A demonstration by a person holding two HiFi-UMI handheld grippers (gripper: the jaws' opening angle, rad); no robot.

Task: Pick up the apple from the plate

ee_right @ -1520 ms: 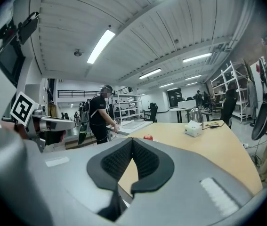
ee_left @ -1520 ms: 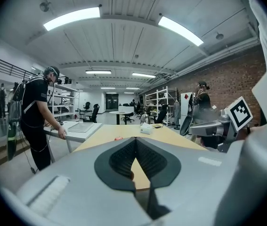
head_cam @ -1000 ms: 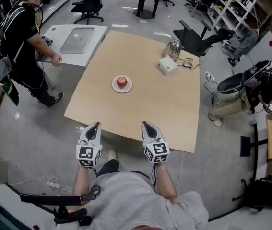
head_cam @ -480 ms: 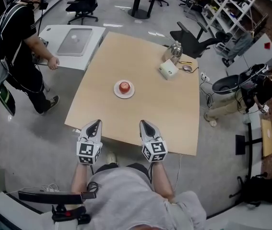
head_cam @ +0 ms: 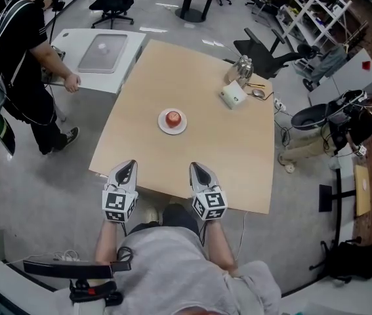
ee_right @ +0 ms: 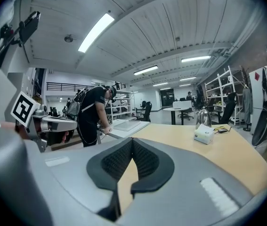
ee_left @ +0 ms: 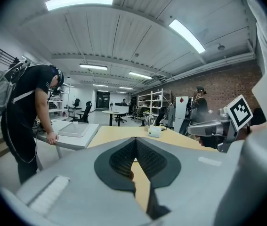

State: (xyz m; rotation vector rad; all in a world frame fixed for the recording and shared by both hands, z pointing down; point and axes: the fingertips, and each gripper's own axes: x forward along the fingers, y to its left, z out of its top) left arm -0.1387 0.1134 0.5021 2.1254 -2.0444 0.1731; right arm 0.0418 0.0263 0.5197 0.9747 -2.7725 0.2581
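Apple [head_cam: 173, 117] sits on a small white plate [head_cam: 163, 127] near the middle of the tan desk [head_cam: 192, 77], untouched. Both claws hover side by side at the near desk edge, well short of the plate, pointing toward it.

Left claw [head_cam: 130, 165]: tips meet, nothing held. In the left gripper view the left claw [ee_left: 136, 144] has its pads touching at the front, with only desk surface showing through the gap behind them.

Right claw [head_cam: 194, 167]: also fully closed and empty. The right gripper view shows the right claw [ee_right: 132, 143] with its pads together at the tip and desk visible below.

Far right corner of the desk: a white box [head_cam: 233, 95] and a metal kettle [head_cam: 241, 66] just beside each other, well apart from the plate.

To the left, a person in black [head_cam: 18, 41] leans over a white side desk [head_cam: 67, 48] with a closed laptop [head_cam: 103, 44] on it. Office chairs and shelving stand in the background.
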